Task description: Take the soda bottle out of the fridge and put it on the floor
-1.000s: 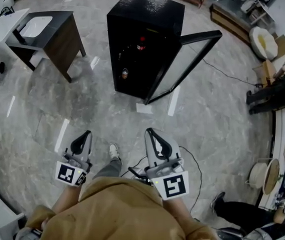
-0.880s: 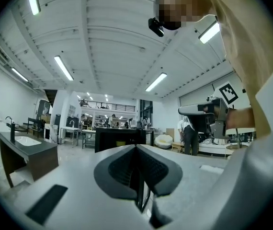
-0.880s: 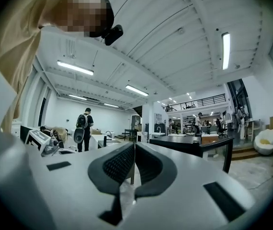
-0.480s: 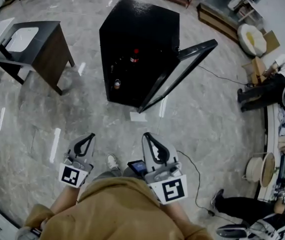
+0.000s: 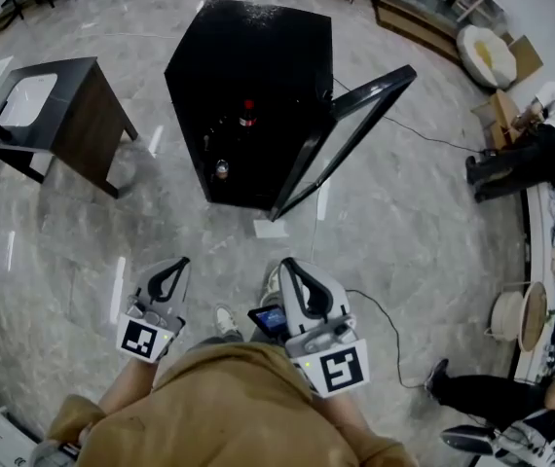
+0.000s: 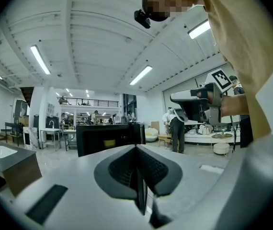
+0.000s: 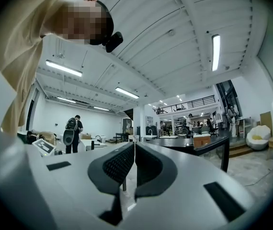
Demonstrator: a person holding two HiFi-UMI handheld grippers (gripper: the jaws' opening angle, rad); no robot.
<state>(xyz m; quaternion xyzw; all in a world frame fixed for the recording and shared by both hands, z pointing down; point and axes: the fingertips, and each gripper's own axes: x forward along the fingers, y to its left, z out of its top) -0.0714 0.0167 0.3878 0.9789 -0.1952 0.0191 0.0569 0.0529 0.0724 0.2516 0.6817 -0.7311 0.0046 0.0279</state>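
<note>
The black fridge point(image 5: 258, 56) stands on the marble floor ahead, its glass door point(image 5: 346, 134) swung open to the right. Inside it, a soda bottle with a red cap point(image 5: 247, 115) stands on an upper shelf, and a smaller container point(image 5: 221, 169) sits lower down. My left gripper point(image 5: 178, 263) and right gripper point(image 5: 290, 264) are held low in front of my body, well short of the fridge, both shut and empty. The left gripper view shows the shut left gripper point(image 6: 136, 147) pointing at the fridge point(image 6: 110, 138). The right gripper point(image 7: 134, 144) is also shut.
A dark side table with a white top point(image 5: 49, 105) stands left of the fridge. A sheet of paper point(image 5: 270, 229) lies on the floor by the door. A cable point(image 5: 380, 314) runs across the floor at right. A seated person's legs point(image 5: 482, 397) and clutter line the right side.
The fridge has drifted left and slightly nearer in the head view as I step. Both grippers keep the same low, shut posture.
</note>
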